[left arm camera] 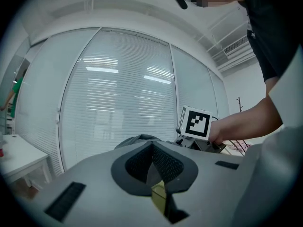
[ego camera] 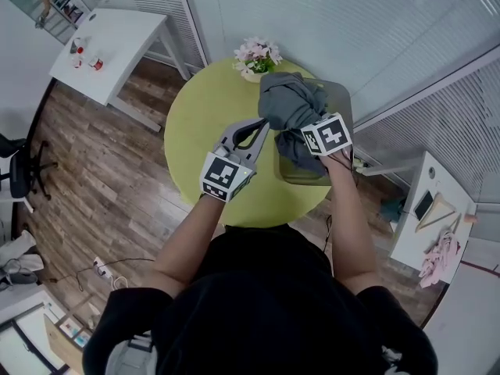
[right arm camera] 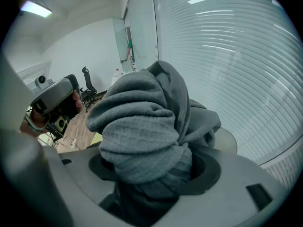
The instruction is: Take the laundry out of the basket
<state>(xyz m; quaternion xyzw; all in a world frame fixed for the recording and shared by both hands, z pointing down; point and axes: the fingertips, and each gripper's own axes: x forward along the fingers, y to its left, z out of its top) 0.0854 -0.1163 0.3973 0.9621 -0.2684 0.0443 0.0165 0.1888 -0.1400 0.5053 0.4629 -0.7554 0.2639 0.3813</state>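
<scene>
The right tool (right arm camera: 154, 171) was clamped on the gray knitted garment (ego camera: 287, 104), with a thick bunch of it wedged between the jaws. It held the garment up over the basket (ego camera: 301, 176) on the right side of the round yellow-green counter (ego camera: 203, 116). The left tool (left arm camera: 152, 150), jaws pressed together on nothing, hovered just beside the garment. Pink flowers (ego camera: 258, 55) stood at the counter's far edge.
</scene>
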